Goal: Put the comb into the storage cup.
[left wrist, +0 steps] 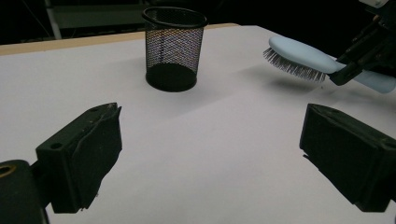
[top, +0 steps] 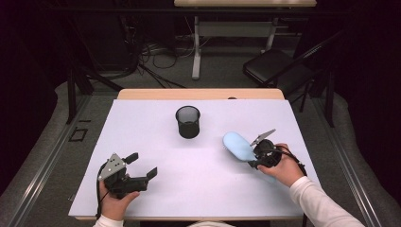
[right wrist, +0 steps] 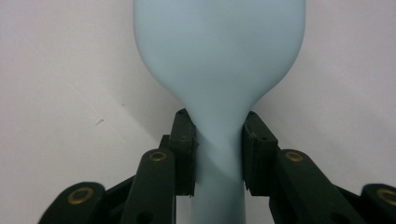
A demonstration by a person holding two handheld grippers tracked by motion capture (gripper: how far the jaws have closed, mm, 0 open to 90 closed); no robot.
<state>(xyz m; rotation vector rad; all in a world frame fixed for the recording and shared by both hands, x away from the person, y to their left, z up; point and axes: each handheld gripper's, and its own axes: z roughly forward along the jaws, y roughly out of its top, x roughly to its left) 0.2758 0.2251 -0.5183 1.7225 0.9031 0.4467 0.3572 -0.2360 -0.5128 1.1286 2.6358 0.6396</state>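
A light blue hairbrush [top: 238, 145] hangs just above the white table sheet, bristles down, at the right of the table. My right gripper [top: 259, 153] is shut on its neck; in the right gripper view both pads clamp the blue hairbrush [right wrist: 219, 70] where the handle narrows. From the left gripper view the hairbrush [left wrist: 303, 58] shows its bristles and a shadow beneath. A black mesh cup [top: 187, 121] stands upright at the table's middle back, also the mesh cup [left wrist: 173, 46]. My left gripper [top: 144, 164] rests near the front left, open, nothing between its jaws.
The white sheet [top: 151, 127] covers a wooden table whose far edge [top: 198, 93] shows bare. Beyond it stand a folding chair [top: 276, 66], a table leg and cables on the floor. A metal rail runs along the floor at the left.
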